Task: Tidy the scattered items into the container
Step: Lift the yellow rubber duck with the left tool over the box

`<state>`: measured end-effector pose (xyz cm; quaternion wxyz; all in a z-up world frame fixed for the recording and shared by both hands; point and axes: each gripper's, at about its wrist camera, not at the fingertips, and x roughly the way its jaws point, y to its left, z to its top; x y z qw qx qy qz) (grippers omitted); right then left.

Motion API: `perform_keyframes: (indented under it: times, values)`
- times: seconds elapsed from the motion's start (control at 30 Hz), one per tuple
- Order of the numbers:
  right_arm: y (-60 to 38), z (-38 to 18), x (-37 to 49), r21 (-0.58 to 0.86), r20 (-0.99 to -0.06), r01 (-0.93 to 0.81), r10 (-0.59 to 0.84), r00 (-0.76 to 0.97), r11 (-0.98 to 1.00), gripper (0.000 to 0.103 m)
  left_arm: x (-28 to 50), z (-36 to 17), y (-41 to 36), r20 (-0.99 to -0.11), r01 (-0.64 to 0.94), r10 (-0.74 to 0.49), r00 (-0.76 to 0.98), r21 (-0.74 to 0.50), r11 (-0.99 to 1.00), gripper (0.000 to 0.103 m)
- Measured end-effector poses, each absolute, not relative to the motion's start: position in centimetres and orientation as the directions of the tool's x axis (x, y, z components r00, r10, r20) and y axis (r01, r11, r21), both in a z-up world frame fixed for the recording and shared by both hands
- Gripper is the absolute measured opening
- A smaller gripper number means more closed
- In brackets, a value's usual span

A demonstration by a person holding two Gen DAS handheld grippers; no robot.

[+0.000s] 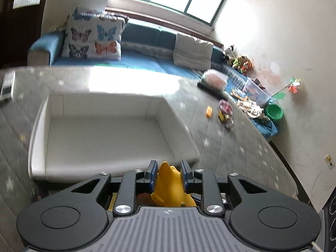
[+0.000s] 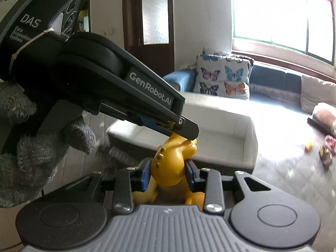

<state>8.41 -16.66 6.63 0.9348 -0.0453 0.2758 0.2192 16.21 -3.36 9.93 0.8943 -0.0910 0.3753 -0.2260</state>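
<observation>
A yellow toy dinosaur (image 1: 168, 181) sits clamped between the blue pads of my left gripper (image 1: 168, 168), which is shut on it. In the right wrist view the same yellow toy dinosaur (image 2: 171, 157) is also pinched at its body by my right gripper (image 2: 168, 166). The left gripper (image 2: 184, 131) comes in from the upper left there and grips the toy's upper end. The white rectangular container (image 1: 37, 126) stands open just beyond the toy on the grey carpet, and its white wall (image 2: 250, 138) shows behind the dinosaur.
A gloved hand (image 2: 31, 157) holds the left gripper. Small toys (image 1: 225, 111) and an orange piece (image 1: 209, 111) lie on the carpet to the right. A green bowl (image 1: 274, 111), a clear tub and cloth lie by the wall. A blue sofa with a butterfly pillow (image 1: 94, 37) stands behind.
</observation>
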Motion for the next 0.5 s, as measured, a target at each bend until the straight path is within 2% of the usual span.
perform_keyframes:
  times: [0.2, 0.5]
  values:
    - [-17.1, 6.9, 14.5, 0.044, -0.544, -0.442, 0.392, 0.741, 0.896, 0.033, 22.0, 10.2, -4.0, -0.642, 0.313, -0.443, 0.626, -0.314, 0.897, 0.025]
    - [-17.2, 3.9, 22.2, 0.049, -0.644, -0.436, 0.362, 0.674, 0.899, 0.033, 29.4, 6.5, -4.8, -0.711, 0.279, -0.427, 0.559, -0.324, 0.904, 0.026]
